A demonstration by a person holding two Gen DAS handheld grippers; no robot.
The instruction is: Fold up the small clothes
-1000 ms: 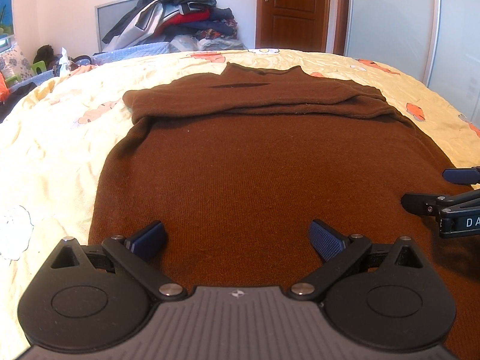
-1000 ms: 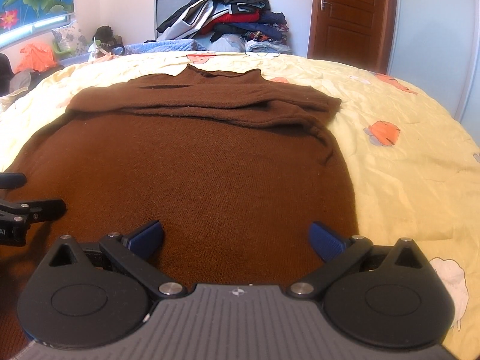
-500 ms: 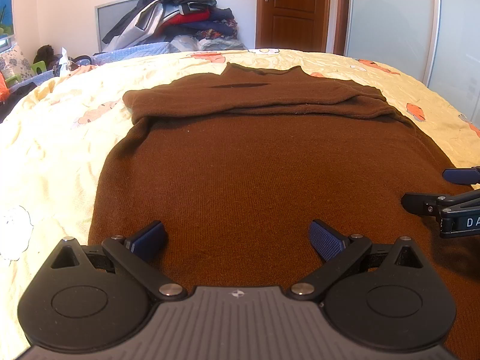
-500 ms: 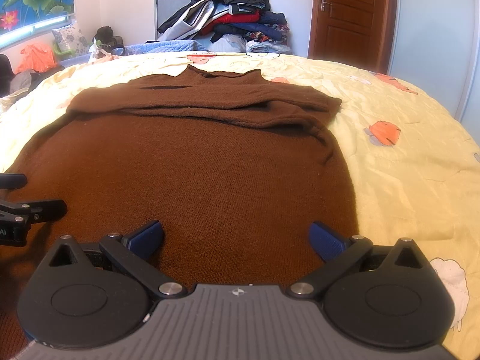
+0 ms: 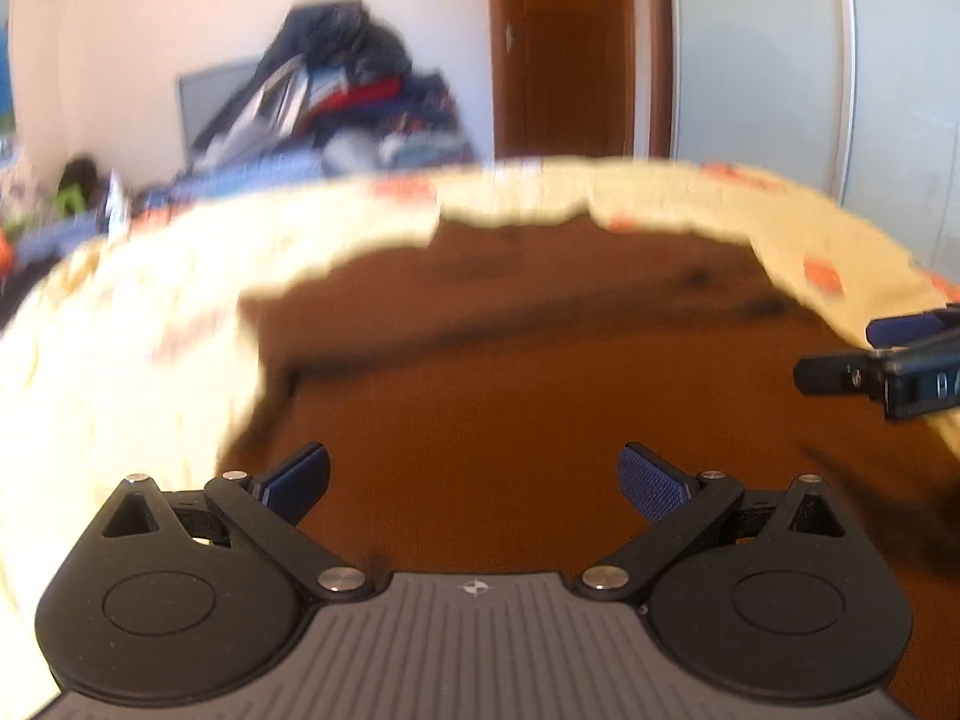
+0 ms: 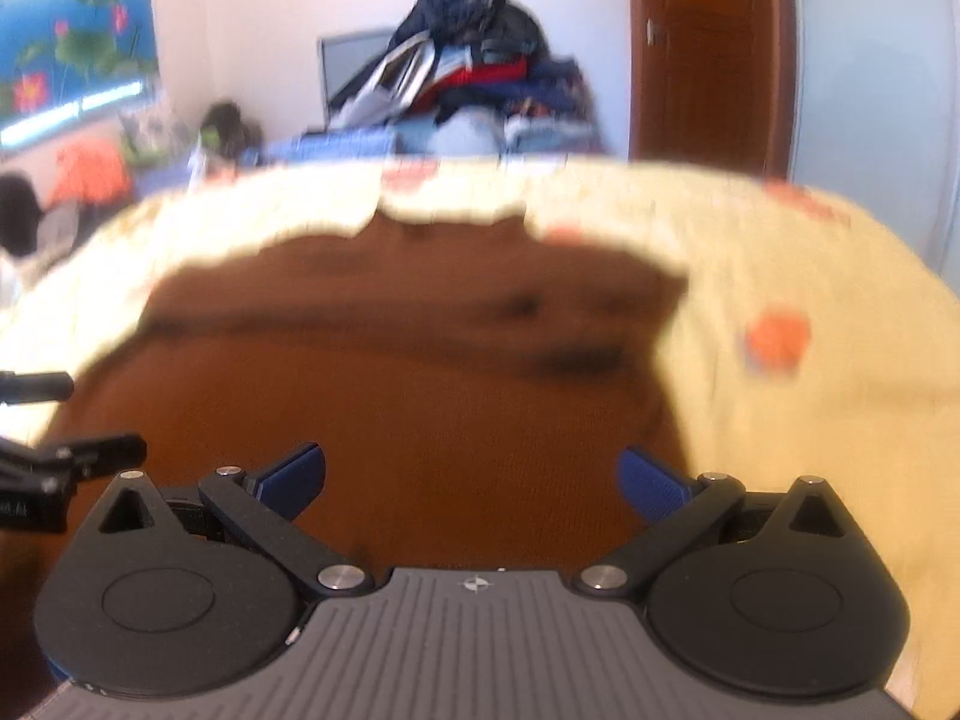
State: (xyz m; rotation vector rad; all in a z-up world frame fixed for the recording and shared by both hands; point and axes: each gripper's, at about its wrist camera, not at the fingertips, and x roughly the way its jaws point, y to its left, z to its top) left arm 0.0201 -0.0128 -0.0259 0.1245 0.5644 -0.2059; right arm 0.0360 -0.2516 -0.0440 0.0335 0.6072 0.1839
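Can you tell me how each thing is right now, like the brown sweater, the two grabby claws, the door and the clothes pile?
Brown knitted sweater: spread flat on the yellow bedsheet, sleeves folded across the top.
Left gripper: open, over the sweater's near edge, holding nothing.
Right gripper: open, holding nothing.
Brown wooden door: closed.
Heap of mixed clothes: piled up, unfolded.

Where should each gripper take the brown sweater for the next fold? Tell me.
Probably at its near hem, from the near side. The brown sweater lies flat, sleeves folded across the top, so only edges give purchase. Left gripper and right gripper, both open, can take one corner each.
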